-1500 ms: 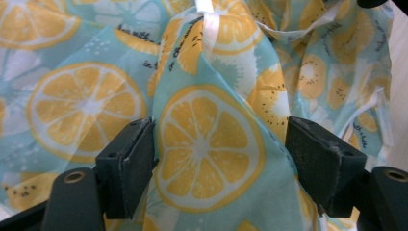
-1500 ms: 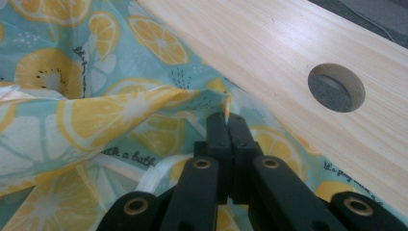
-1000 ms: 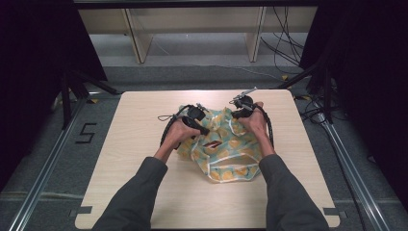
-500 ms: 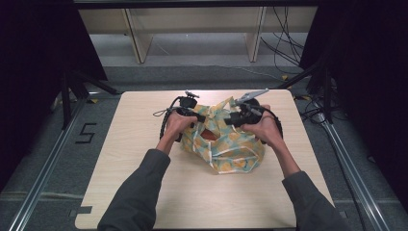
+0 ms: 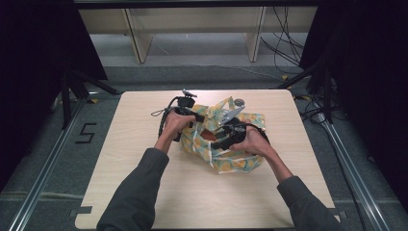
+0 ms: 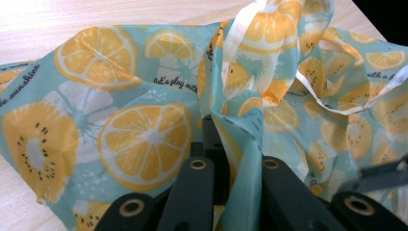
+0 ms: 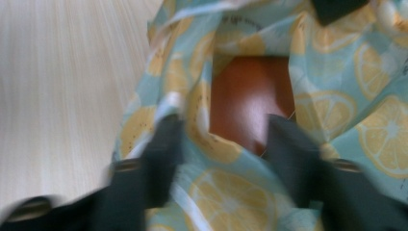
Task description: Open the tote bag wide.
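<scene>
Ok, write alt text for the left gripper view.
The left gripper is shut on a fold of a teal cloth bag printed with orange and lemon slices. The bag lies crumpled on a pale wooden table, with white straps at the right.

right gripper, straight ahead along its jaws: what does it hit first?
Likely the reddish-brown thing showing through the gap in the fruit-print cloth; the right gripper stands open, aimed at it. Depth is unclear.

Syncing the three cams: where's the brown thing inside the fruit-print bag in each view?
High view: brown object at centre, in the bag's opening between both hands.
Left gripper view: not in it; printed cloth covers it.
Right gripper view: upper centre, above the jaws.
Shared landmark: the bag's lemon-slice print.
</scene>
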`<state>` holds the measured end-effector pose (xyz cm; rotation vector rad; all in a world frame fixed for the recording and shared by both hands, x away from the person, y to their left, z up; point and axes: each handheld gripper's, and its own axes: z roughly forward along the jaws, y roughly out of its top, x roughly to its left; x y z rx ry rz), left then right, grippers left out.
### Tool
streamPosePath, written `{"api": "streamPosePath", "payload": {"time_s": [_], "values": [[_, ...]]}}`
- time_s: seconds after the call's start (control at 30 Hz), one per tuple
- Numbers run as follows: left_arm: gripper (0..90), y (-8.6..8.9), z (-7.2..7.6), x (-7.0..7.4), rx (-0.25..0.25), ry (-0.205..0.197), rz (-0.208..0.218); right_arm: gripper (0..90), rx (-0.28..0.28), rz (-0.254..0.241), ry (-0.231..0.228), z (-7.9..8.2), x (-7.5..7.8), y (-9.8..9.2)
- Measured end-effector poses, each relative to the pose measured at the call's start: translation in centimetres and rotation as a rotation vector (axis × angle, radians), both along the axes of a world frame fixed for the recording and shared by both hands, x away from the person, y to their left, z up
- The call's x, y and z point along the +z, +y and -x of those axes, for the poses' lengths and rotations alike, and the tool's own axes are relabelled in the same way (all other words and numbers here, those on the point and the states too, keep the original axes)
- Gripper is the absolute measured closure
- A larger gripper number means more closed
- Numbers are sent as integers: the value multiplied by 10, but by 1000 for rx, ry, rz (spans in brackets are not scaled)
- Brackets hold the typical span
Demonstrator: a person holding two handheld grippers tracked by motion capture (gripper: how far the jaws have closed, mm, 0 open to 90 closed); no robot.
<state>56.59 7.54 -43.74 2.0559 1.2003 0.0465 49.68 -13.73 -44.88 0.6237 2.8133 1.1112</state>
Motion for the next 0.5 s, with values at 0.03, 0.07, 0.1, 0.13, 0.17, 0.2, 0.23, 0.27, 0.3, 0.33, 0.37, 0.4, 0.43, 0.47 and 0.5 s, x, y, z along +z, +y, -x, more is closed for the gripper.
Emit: {"api": "streamPosePath", "payload": {"time_s": [0.03,0.07,0.1,0.13,0.17,0.2,0.23,0.27,0.3,0.33,0.37,0.4,0.43,0.47,0.5], "values": [[887,2,-1,0,-10,-3,-5,690,9,15,14,1,-1,-1],[887,1,0,0,8,-2,5,797,31,10,-9,1,-2,-1],[887,2,0,0,10,-4,10,878,31,8,-7,2,-2,-3],[887,5,-1,0,7,-4,5,900,30,1,-13,3,-2,-4],[888,5,-1,0,7,-4,5,900,21,2,-6,5,-1,-6],[887,6,-1,-1,40,-2,34,900,40,0,-15,7,0,-8],[888,8,-2,-1,46,0,39,900,43,-5,-10,10,1,-9],[888,10,-2,0,34,2,24,900,54,-7,-3,13,3,-10],[888,11,-2,-1,36,0,25,900,62,-10,7,17,4,-11],[887,11,-2,-1,36,0,25,900,72,-19,17,22,5,-11],[888,12,-2,-1,57,-5,40,900,74,-22,39,31,6,-10],[888,12,-2,-1,57,-5,40,900,74,-22,39,31,6,-10],[888,15,-2,-1,53,-1,31,900,87,-24,34,35,7,-10],[888,17,-2,-1,53,-1,26,900,103,-22,50,51,7,-11],[888,19,-1,-2,57,-4,26,900,113,-30,54,57,7,-11]]}}
